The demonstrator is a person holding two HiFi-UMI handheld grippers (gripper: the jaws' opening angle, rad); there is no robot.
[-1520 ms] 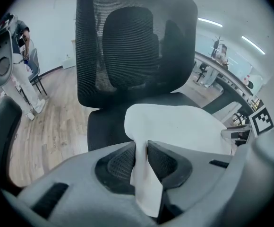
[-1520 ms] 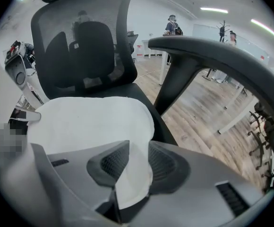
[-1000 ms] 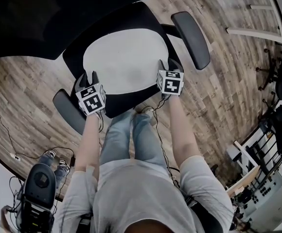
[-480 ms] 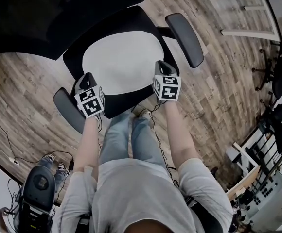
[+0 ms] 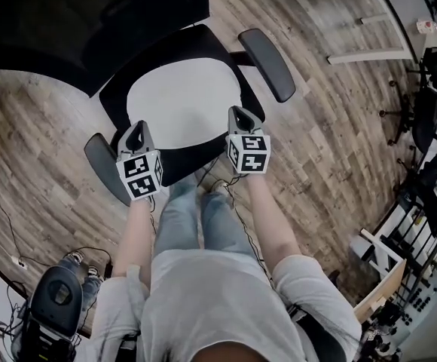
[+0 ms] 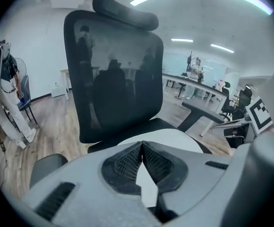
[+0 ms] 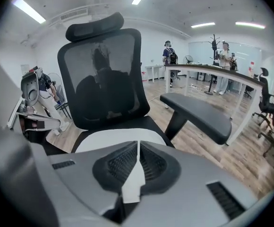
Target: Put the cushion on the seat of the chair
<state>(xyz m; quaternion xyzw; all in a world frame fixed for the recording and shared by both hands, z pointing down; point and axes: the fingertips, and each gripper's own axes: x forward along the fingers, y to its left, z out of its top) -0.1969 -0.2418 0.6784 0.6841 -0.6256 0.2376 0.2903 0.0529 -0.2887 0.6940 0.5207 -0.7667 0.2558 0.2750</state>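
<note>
the white cushion [image 5: 184, 89] lies flat on the seat of the chair [image 5: 203, 40], roughly centred, with the black seat rim showing on all sides. it sits between the right armrest [image 5: 266, 64] and the left armrest [image 5: 103, 164], and its far edge is close to the backrest [image 6: 113, 79]. judged from this position, the placement step is complete. the left gripper [image 5: 135, 129] is at the near left corner of the seat, by the near edge of the cushion. its jaws are closed tip to tip, and the left gripper view shows nothing clamped between the pads [image 6: 123, 162]; the white visible in the narrow gap behind the tips is probably the cushion surface beyond. the right gripper [image 5: 239, 113] is at the near right corner and is closed in the same way, holding nothing. both grippers point toward the backrest from the person's side, one at each near corner. this is a symmetrical two-point stance suited to handling a wide, soft pad without letting it fold. the head view does not show whether either tip touches the cushion edge. the person's legs [image 5: 196, 217] stand just near of the seat, on the wood floor [image 5: 45, 127]. if the cushion needs squaring, a light push on its near edge is the likely correction.
</note>
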